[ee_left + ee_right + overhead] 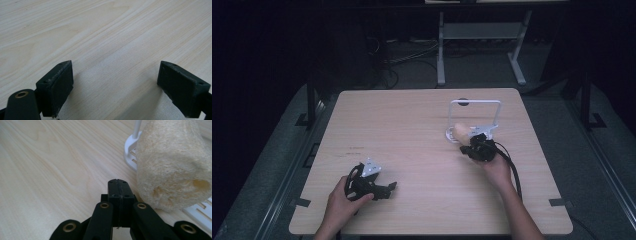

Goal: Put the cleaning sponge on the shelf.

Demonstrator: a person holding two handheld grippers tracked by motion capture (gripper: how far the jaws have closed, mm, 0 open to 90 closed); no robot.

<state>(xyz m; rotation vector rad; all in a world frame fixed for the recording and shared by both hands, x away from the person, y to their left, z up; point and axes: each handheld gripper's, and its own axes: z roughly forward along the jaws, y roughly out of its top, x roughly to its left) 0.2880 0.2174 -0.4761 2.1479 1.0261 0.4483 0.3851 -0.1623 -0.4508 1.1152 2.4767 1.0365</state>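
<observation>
A beige loofah sponge (460,133) (172,165) lies on the low base of a white wire rack (475,102) at the table's right centre, its end jutting over the rack's edge (130,155). My right gripper (470,147) (118,185) sits just in front of the sponge, jaws pressed together with nothing between them, the sponge beside them to the right in the right gripper view. My left gripper (388,190) (115,86) rests low over bare wood near the front left, jaws wide apart and empty.
The light wooden table (412,130) carries just the rack and sponge. Beyond its far edge are a white desk frame (482,45) and cables on the dark floor. Black posts stand at both sides.
</observation>
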